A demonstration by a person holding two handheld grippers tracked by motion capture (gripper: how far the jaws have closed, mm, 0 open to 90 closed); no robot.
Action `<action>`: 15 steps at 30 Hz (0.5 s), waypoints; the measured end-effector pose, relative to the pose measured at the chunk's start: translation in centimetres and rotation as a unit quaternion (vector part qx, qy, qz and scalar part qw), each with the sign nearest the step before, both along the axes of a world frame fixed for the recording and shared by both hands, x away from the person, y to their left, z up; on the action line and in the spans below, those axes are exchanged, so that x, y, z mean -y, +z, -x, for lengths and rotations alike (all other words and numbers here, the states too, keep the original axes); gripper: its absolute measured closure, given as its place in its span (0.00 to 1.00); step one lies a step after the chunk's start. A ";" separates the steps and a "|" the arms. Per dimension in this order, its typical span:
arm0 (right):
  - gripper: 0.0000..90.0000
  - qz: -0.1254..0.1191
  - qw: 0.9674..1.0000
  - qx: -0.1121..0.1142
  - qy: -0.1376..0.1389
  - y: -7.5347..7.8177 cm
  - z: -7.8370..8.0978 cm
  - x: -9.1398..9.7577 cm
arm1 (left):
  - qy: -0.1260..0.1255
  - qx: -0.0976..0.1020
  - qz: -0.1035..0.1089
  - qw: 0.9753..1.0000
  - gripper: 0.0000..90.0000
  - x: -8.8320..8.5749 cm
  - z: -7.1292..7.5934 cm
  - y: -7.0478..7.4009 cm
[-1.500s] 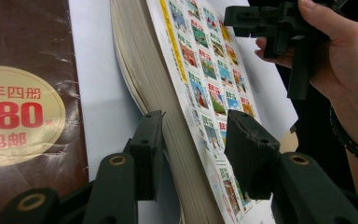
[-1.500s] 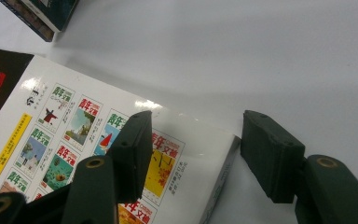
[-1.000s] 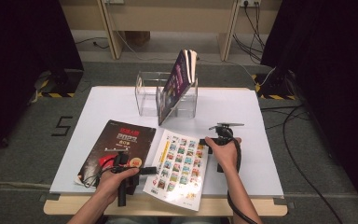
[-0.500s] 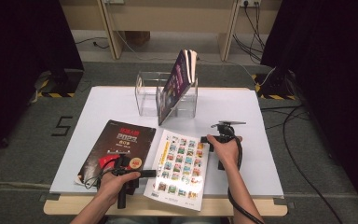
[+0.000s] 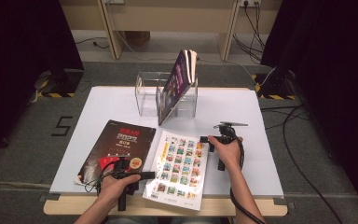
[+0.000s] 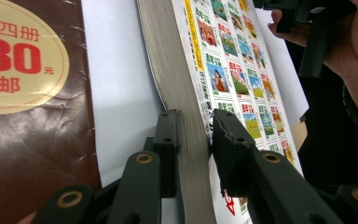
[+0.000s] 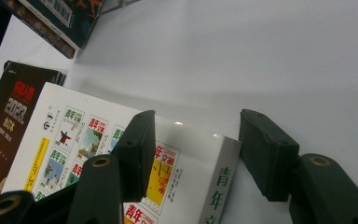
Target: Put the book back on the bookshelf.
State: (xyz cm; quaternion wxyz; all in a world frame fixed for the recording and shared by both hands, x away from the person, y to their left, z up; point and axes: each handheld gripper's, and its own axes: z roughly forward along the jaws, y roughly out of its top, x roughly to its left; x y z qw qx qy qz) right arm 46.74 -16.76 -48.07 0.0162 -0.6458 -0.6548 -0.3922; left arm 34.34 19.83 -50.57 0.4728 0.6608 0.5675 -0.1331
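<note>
A thick white book (image 5: 182,168) with rows of small colour pictures on its cover lies at the table's front middle. My left gripper (image 5: 149,176) comes at its left page edge. In the left gripper view its jaws have just been closing, and the left gripper (image 6: 193,126) is now shut on the white book (image 6: 223,60), one pad under the pages and one on the cover. My right gripper (image 5: 205,139) sits at the book's far right corner. There the right gripper (image 7: 196,121) stands open astride the white book (image 7: 191,172), with a gap beside the spine.
A dark brown book (image 5: 116,149) lies flat left of the white one, close to my left hand. At the back of the white table (image 5: 112,102), a clear acrylic holder (image 5: 147,93) has a dark book (image 5: 177,84) leaning in it. Cables trail on the floor to the right.
Both hands keep their places. The left gripper's jaws look slightly narrower on the white book's edge than a second ago.
</note>
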 end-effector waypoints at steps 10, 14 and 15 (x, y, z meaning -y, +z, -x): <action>0.61 -0.025 0.999 -0.042 -0.001 0.1 0.3 0.2 | 0.004 0.001 -0.002 1.000 0.79 0.0 0.1 -0.1; 0.61 -0.043 0.997 -0.056 0.005 0.0 0.5 0.1 | 0.008 0.004 -0.004 1.000 0.79 0.0 0.2 -0.1; 0.62 -0.042 0.997 -0.057 0.005 0.0 0.5 0.1 | 0.007 0.006 -0.007 1.000 0.79 0.0 0.2 -0.1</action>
